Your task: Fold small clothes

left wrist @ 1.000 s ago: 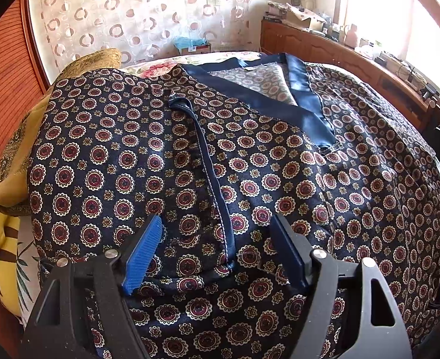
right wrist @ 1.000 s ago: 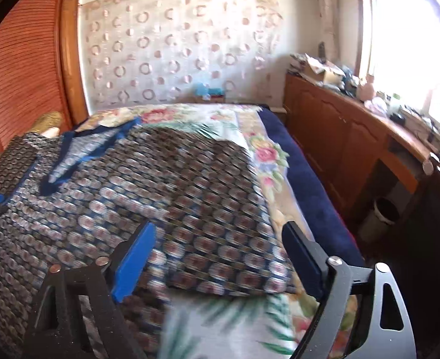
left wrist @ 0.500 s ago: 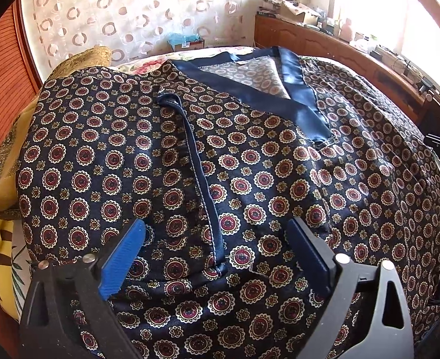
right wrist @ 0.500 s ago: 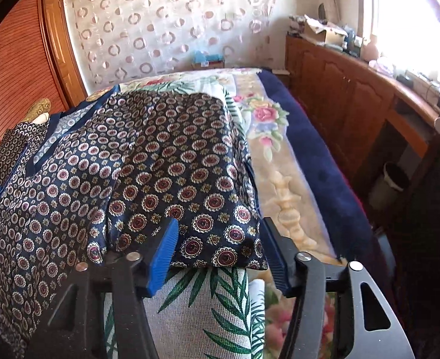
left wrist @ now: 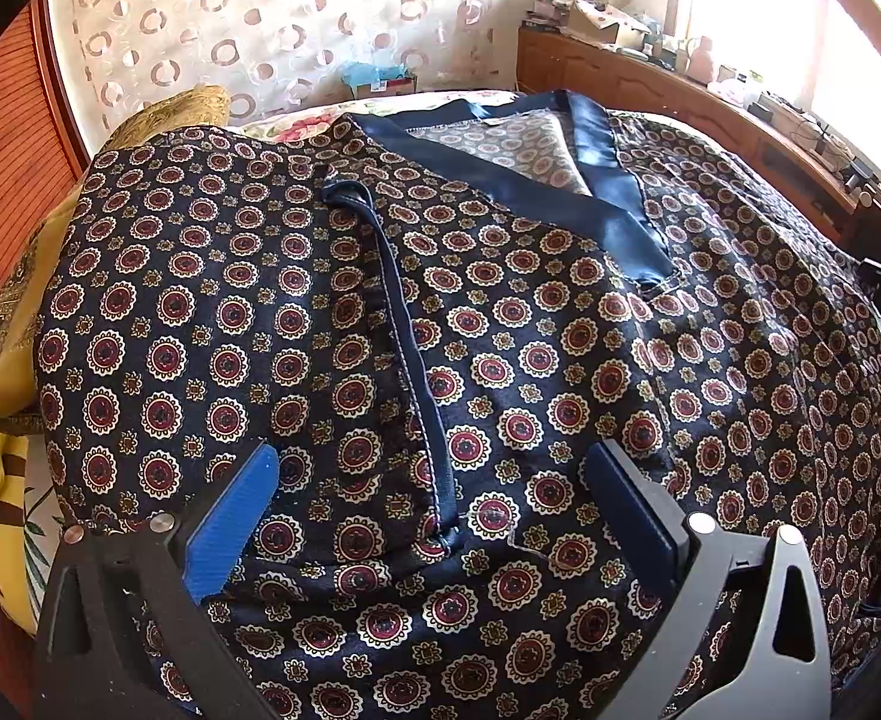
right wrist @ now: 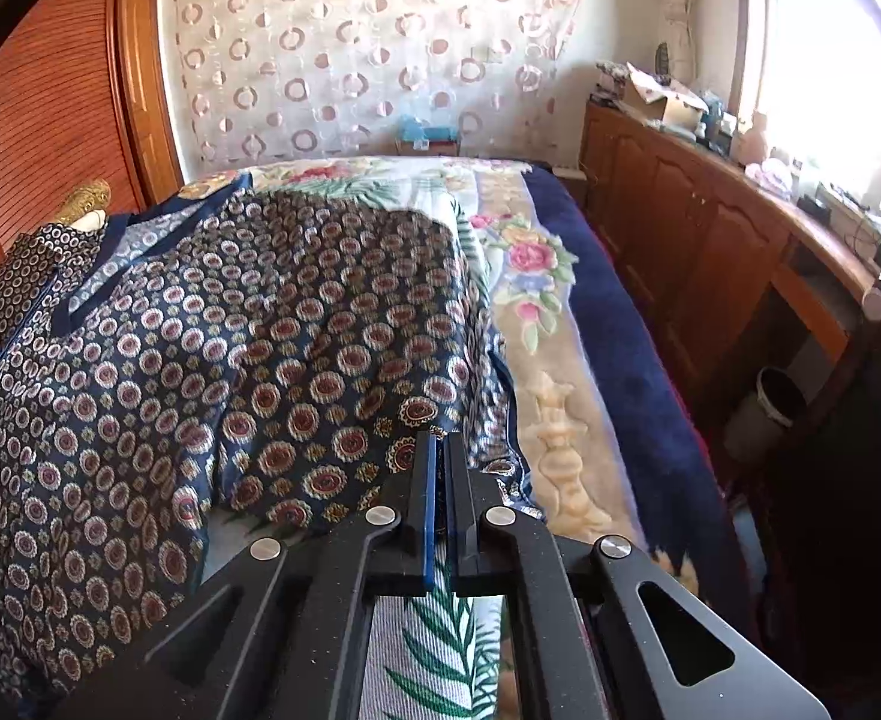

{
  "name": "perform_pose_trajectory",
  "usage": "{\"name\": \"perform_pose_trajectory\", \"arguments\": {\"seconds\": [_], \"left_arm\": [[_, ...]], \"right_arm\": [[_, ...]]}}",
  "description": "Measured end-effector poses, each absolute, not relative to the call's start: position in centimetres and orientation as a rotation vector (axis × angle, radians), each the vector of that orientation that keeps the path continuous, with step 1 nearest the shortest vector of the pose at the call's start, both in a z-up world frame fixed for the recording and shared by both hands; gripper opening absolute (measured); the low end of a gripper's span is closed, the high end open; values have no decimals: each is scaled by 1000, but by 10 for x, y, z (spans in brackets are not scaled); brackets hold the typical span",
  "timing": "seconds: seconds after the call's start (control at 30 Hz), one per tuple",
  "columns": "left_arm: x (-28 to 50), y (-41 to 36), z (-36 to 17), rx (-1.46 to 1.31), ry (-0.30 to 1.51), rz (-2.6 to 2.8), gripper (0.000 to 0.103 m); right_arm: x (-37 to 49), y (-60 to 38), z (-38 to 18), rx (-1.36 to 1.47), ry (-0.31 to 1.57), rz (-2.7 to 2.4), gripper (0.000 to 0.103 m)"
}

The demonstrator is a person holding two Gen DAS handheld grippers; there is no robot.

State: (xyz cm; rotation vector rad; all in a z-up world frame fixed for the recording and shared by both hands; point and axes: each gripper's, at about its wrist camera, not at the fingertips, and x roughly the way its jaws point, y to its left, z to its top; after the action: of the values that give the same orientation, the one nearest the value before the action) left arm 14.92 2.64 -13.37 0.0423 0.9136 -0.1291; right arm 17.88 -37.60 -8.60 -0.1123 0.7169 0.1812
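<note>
A dark navy garment [left wrist: 500,312] printed with red and cream medallions lies spread over the bed, its plain blue V-neck band [left wrist: 608,204] at the far side. One sleeve is folded inward, and its blue-trimmed cuff edge [left wrist: 404,348] runs toward me. My left gripper [left wrist: 428,456] hovers open over that sleeve, its fingers apart on either side of the trim. In the right wrist view the same garment [right wrist: 260,360] fills the left half. My right gripper [right wrist: 439,444] is shut on the hem of the other sleeve at the garment's right edge.
A yellow pillow [left wrist: 8,360] lies left of the garment. The floral bedspread [right wrist: 536,300] and a fern-print sheet [right wrist: 434,648] show to the right and in front. A wooden cabinet [right wrist: 710,252] with a bin [right wrist: 770,408] lines the right wall.
My right gripper came in to the sleeve's right hem and its jaws closed on the cloth. My left gripper's jaws spread wider over the folded sleeve without moving away.
</note>
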Motion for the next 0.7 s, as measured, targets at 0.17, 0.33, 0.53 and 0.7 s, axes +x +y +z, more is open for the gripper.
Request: {"name": "perform_pose_trajectory", "arguments": {"seconds": [0.17,0.33,0.53,0.7], "left_arm": [[149,26,-134,43,913,-129,102],[149,26,-134,43,913,-129,102],[149,27,-134,41,913,-128,103],[149,28,-134,39,913,-125,103]], "right_arm": [[174,-367,-68,-108,661,191,1],[169,-340,-38,-155,579,246,1],[170,-259,-29,-280,534,394,1],[159,-223,-55,-255,595,494,1]]}}
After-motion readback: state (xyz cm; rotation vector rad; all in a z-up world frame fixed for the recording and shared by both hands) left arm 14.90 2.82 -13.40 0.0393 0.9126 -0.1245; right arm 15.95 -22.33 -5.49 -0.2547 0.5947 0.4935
